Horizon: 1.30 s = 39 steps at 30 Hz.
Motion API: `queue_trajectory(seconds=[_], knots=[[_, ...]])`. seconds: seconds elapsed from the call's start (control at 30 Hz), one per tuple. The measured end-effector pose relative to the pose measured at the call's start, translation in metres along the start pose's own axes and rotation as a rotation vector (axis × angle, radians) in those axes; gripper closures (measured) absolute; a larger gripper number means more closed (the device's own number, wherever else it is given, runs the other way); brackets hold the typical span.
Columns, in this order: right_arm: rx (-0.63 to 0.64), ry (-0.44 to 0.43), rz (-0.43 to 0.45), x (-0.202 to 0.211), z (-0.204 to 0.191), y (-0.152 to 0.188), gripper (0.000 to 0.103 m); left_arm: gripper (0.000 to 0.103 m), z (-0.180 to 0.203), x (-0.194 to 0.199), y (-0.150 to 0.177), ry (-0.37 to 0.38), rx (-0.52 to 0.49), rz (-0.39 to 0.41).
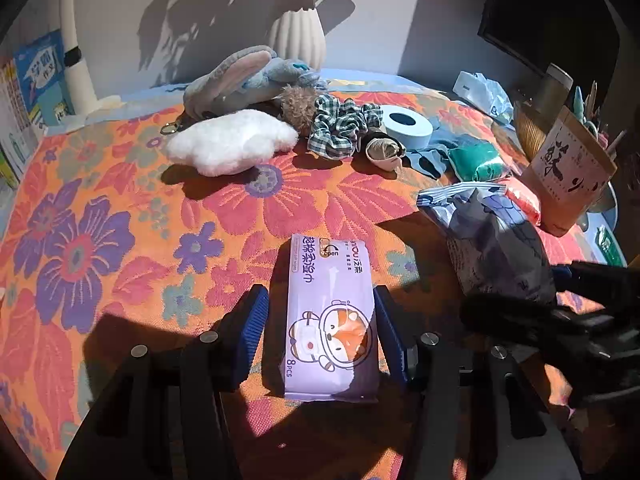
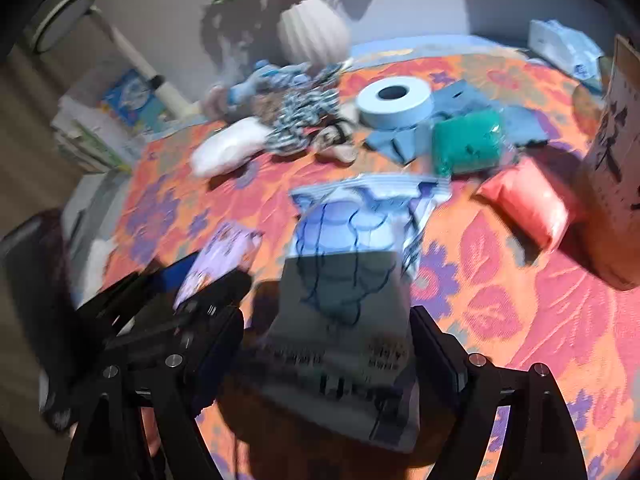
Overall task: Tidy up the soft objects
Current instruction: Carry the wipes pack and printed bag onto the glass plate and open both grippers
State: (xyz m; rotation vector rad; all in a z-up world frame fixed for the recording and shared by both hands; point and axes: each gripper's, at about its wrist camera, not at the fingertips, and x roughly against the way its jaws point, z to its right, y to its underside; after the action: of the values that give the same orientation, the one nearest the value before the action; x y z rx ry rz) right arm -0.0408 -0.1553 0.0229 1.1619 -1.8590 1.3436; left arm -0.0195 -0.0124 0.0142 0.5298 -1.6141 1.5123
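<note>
A purple wet-wipes pack point(image 1: 332, 316) lies on the flowered cloth between the fingers of my left gripper point(image 1: 322, 312); a gap shows on its left side, so the jaws stand open around it. It also shows in the right wrist view point(image 2: 218, 258). My right gripper point(image 2: 324, 344) straddles a blue-and-white plastic bag point(image 2: 352, 264), also seen in the left wrist view point(image 1: 492, 240); the blurred view does not show whether the pads touch it. A white fluffy pad point(image 1: 230, 140), grey plush toy point(image 1: 240, 78) and plaid scrunchie point(image 1: 342, 124) lie at the back.
A ribbed vase point(image 1: 298, 38) stands by the wall. A blue tape roll point(image 1: 408, 124), green pack point(image 1: 478, 162), orange-red pack point(image 2: 528, 204) and cardboard box point(image 1: 568, 170) crowd the right side. Books point(image 1: 38, 80) stand at the left.
</note>
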Motion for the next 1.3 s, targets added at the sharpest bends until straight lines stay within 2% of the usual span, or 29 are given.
queue_trajectory(seconds=[0.07, 0.1, 0.2, 0.3, 0.47, 0.67, 0.77, 0.83, 0.97, 1.13, 1.3], knots=[[-0.009, 0.031, 0.001, -0.004, 0.000, -0.002, 0.027, 0.062, 0.002, 0.000, 0.000, -0.013, -0.012, 0.002], [-0.005, 0.039, 0.009, -0.003, -0.001, -0.003, 0.037, 0.067, 0.002, 0.000, 0.000, -0.018, -0.014, 0.004], [-0.002, 0.056, 0.012, 0.001, 0.001, -0.002, 0.047, 0.068, 0.001, 0.001, -0.001, -0.014, 0.001, 0.006], [-0.018, 0.032, 0.006, 0.010, 0.006, 0.000, 0.053, 0.068, 0.000, 0.007, -0.001, 0.052, 0.032, 0.008], [-0.063, -0.020, 0.009, 0.040, 0.017, 0.005, 0.053, 0.068, 0.023, 0.021, -0.001, 0.106, -0.004, 0.029], [-0.135, -0.013, 0.004, 0.075, 0.051, 0.018, 0.053, 0.068, 0.067, 0.039, -0.005, 0.190, -0.089, 0.060], [-0.180, 0.002, 0.014, 0.094, 0.074, 0.027, 0.053, 0.068, 0.094, 0.045, -0.004, 0.180, -0.155, 0.069], [-0.210, 0.016, 0.026, 0.107, 0.089, 0.031, 0.053, 0.068, 0.110, 0.051, -0.004, 0.203, -0.186, 0.077], [-0.256, 0.065, 0.068, 0.139, 0.119, 0.042, 0.053, 0.068, 0.152, 0.064, -0.001, 0.272, -0.261, 0.087], [-0.335, 0.068, 0.130, 0.176, 0.159, 0.052, 0.053, 0.068, 0.215, 0.073, -0.002, 0.344, -0.357, 0.091], [-0.400, 0.084, 0.200, 0.209, 0.198, 0.060, 0.053, 0.068, 0.266, 0.076, -0.015, 0.400, -0.389, 0.093]])
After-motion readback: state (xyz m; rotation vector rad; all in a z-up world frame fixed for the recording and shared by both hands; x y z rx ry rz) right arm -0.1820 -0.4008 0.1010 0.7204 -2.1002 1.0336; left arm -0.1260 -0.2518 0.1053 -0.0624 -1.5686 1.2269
